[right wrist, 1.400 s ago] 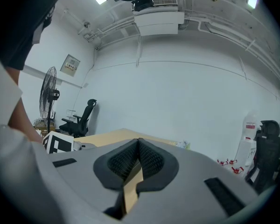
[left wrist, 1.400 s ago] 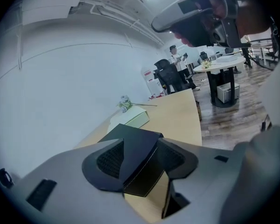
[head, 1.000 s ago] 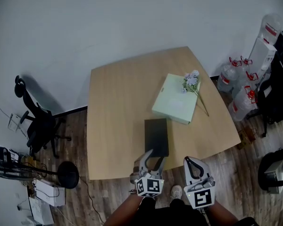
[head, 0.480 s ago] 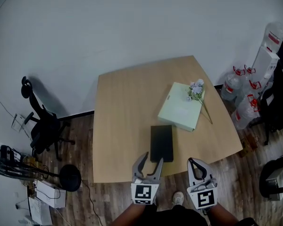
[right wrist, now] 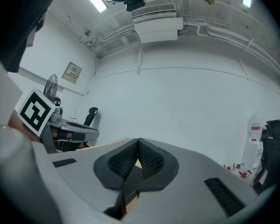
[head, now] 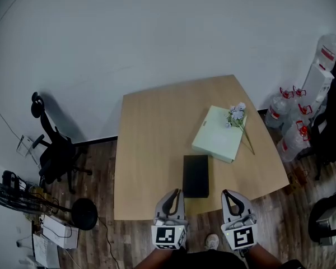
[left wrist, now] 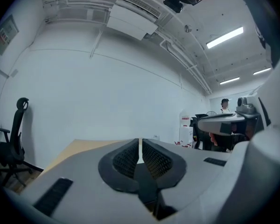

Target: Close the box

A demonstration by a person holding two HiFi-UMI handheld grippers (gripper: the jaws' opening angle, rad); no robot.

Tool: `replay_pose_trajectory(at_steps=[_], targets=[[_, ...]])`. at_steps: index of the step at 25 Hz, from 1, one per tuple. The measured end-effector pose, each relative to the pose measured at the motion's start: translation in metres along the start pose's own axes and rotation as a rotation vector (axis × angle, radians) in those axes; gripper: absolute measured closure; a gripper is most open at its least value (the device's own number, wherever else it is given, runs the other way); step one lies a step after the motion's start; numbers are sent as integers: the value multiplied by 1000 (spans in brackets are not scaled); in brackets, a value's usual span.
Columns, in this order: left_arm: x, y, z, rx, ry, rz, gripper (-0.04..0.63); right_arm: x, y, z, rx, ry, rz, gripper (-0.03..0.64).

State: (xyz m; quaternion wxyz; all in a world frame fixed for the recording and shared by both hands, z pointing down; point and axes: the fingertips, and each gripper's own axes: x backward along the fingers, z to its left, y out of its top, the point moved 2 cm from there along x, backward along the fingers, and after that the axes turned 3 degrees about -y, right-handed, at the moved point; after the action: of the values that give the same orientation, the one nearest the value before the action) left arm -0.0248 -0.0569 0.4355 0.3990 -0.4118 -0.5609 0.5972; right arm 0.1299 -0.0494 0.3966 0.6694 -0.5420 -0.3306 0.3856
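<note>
1. Pale wooden table (head: pixel 151 150) pushed against a plain white wall (head: pixel 157 32); dark plank floor (head: pixel 101 178) around it.
2. On the table, near its front edge: black box (head: pixel 196 176), lying flat, lengthwise toward the wall, its top one unbroken dark face, so seemingly closed.
3. Just beyond it to the right: pale green flat box (head: pixel 217 143), turned at an angle, with a sprig of pale flowers (head: pixel 237 115) across its far corner and the stem running off onto the wood.
4. Left of the table: black office chair (head: pixel 53 153); nearer the camera, a round black stand base (head: pixel 81 213) and a tangle of cables.
5. Right of the table: large clear water bottles (head: pixel 283 114) with red handles, beside dark bags.
6. Overhead, in the gripper views: ceiling air-conditioning unit (right wrist: pixel 156 24) and strip lights.
7. Left gripper (head: pixel 175 193) held low in front of the body, just short of the table's front edge, pointing at the black box but not touching it; jaws closing, down to a hairline slit in the left gripper view (left wrist: pixel 140 143), nothing between them.
8. Right gripper (head: pixel 227 193) level with it and near it, also clear of the table; jaws pressed together at the tips (right wrist: pixel 138 143), holding nothing.
9. Marker cubes of both tools facing up toward the head camera.
</note>
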Motion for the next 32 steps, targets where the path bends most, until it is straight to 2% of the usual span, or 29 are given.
replay_pose_trajectory(at_steps=[1, 2, 8, 21, 32], targets=[[1, 1, 2, -3, 7, -1, 584, -1, 1, 0, 1, 1, -3, 604], [2, 1, 4, -3, 9, -1, 586, -1, 1, 0, 5, 2, -5, 604], [6, 0, 6, 19, -12, 6, 586, -4, 1, 1, 50, 13, 3, 606], [12, 3, 3, 39, -56, 3, 586, -2, 2, 4, 45, 13, 17, 606], [9, -8, -3, 28, -66, 54, 586, -3, -8, 3, 45, 45, 45, 606]])
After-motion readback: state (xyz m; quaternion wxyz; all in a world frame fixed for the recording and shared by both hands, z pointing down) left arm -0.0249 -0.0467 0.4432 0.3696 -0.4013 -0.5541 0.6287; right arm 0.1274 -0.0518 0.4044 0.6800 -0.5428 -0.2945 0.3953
